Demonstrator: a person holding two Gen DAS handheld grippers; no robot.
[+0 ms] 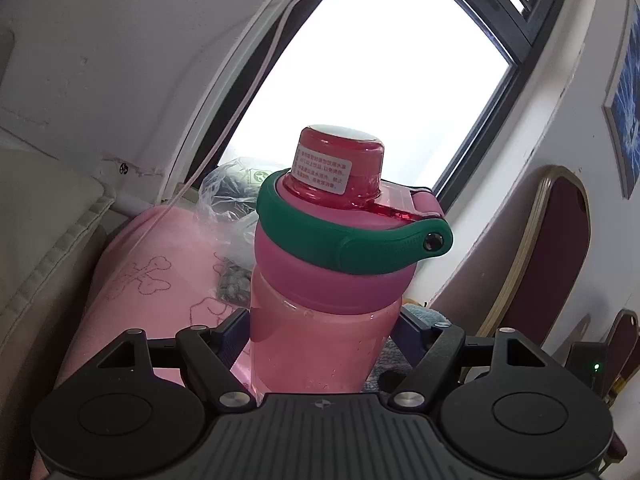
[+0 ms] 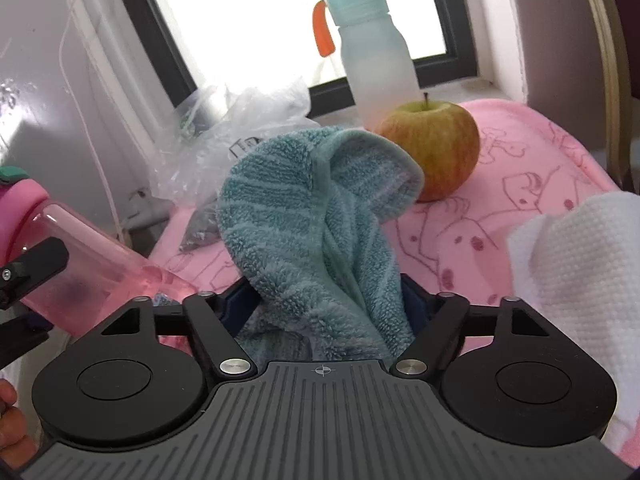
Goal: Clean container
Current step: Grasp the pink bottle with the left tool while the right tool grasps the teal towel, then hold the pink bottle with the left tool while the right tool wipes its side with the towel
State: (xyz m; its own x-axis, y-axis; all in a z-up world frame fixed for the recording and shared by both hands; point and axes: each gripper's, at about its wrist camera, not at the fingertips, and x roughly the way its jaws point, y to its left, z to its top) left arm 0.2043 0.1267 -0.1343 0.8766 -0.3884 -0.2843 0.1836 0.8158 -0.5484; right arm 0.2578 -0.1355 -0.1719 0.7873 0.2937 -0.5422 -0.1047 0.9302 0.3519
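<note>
Bottle [image 1: 320, 344], pink, rigid, slick plastic, sits clamped mid-body in the left hand-held gripper [image 1: 322, 328]; right hand-held gripper [image 2: 330, 300] pinches soft teal towel [image 2: 316, 216].

The pink water bottle [image 1: 320, 344] is made of glossy translucent plastic, its green carry strap [image 1: 360, 236] of matt rubbery material. A looped, fluffy teal terry towel [image 2: 320, 216] is seen, beside a dimpled white paper towel [image 2: 576, 256]. The pink cloth [image 2: 500, 208] looks soft and matt. The frosted bottle [image 2: 376, 64] is matt plastic, the apple [image 2: 440, 148] smooth-skinned, the plastic bag [image 2: 240, 120] crinkled and shiny.
</note>
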